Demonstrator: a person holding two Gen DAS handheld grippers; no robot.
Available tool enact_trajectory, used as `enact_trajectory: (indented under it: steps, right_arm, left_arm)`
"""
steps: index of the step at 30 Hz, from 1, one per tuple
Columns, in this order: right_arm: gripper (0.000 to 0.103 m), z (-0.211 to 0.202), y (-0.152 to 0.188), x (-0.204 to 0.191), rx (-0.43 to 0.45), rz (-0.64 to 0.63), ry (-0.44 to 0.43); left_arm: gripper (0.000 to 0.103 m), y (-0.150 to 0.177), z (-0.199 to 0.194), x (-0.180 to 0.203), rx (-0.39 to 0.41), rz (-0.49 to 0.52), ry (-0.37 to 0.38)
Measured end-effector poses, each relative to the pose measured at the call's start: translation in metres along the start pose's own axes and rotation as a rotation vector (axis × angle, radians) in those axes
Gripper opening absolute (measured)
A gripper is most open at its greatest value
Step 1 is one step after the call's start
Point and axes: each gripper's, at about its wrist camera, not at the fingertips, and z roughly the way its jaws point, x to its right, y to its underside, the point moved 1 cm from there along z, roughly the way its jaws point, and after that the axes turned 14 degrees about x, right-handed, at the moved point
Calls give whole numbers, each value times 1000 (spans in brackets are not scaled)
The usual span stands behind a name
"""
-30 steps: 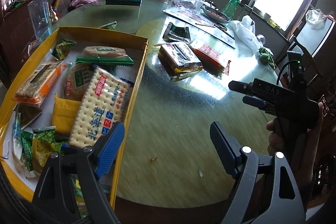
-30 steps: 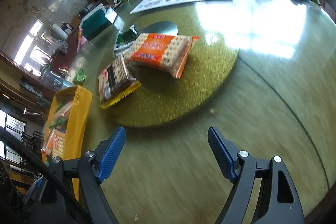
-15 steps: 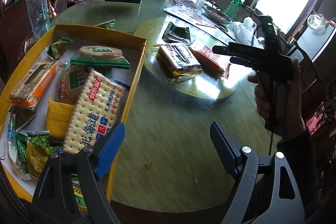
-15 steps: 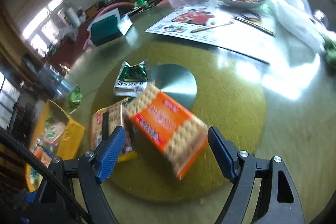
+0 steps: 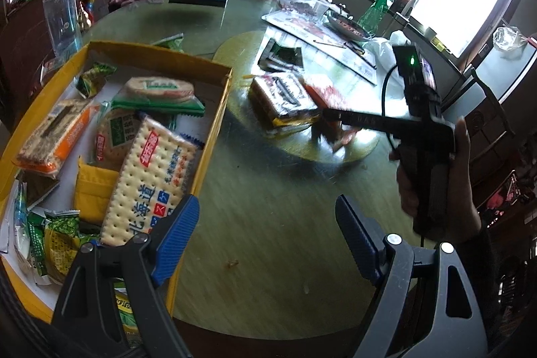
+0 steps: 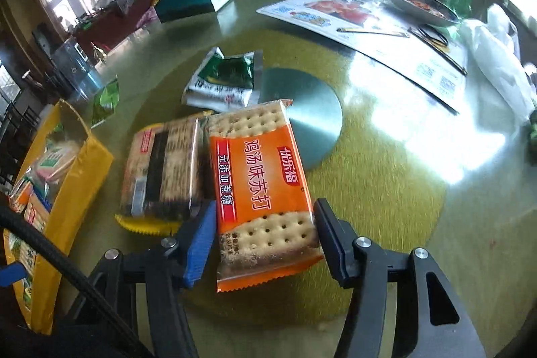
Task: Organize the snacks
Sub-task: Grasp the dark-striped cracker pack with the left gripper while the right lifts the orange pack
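Right gripper sits low over the round yellow turntable, its jaws straddling the near end of the orange soda-cracker packet. I record that these jaws have just been closing, with the packet between them. Both pads stand at the packet's edges; from my remote view I cannot tell whether they press on it yet. The packet lies flat on the turntable, its far end overlapping the metal centre disc.

Just beside the packet, on its left, lies a dark-banded cracker packet with a yellow serrated edge. A green-and-white pouch lies beyond both, near the disc.

Left gripper hangs over bare glass table with jaws wide apart and nothing between them. Its left finger overlaps the wall of the yellow box, which holds several snack packets, among them a large white-and-blue cracker pack. A hand grips the right gripper's handle.
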Motion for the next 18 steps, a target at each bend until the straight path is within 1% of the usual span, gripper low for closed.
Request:
enact_trajectory:
  steps: [3,5,7,10,12,15,18]
  right_arm:
    - [57,-11,11,0,-9,24,32]
    - [57,-22,21,1,-15,62,58]
    - [57,-38,35,3,-17,134,84]
    - [57,-63,60,3,-4,217,88]
    - [57,-80,78,5,16,275,77]
    - [57,-102,102,2,53,309,101]
    - [57,-118,119,-2,95,329,128]
  left_arm:
    - [83,-5,-2,8,14,19,-2]
    - [83,-9,0,12,19,33,0]
    - [84,-13,7,14,21,42,-6]
    - [84,-21,28,12,-29,19,5]
    - [83,-27,44,9,-57,8,-19]
    - [83,-33,62,11,-67,43,-65]
    - [83,-35,79,16,-106,54,-61]
